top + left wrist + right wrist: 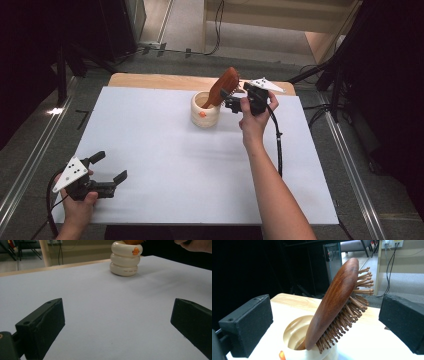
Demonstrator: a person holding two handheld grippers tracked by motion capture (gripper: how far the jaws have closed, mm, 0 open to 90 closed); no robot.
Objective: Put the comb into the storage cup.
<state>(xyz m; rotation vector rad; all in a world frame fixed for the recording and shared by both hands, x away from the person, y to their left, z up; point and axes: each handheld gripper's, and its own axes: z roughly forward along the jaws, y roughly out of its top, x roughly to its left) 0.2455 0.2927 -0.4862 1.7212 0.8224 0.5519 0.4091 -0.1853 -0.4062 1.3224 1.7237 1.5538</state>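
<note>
A brown wooden hairbrush point(223, 86) point(335, 303) stands handle-down in a cream ringed cup point(205, 109) point(125, 258) point(297, 335) at the back middle of the white table point(165, 160). It leans against the cup's rim with its bristles facing right. My right gripper point(230, 100) point(325, 322) is open just to the right of the cup, its jaws on either side of the brush head and apart from it. My left gripper point(111, 168) point(117, 325) is open low over the table's front left corner with nothing between its jaws.
An orange mark point(202, 113) point(135, 251) sits on the cup's upper ring. A strip of wooden tabletop point(150, 80) shows behind the white sheet. Dark stands and cables point(340, 75) flank the table on the grey floor.
</note>
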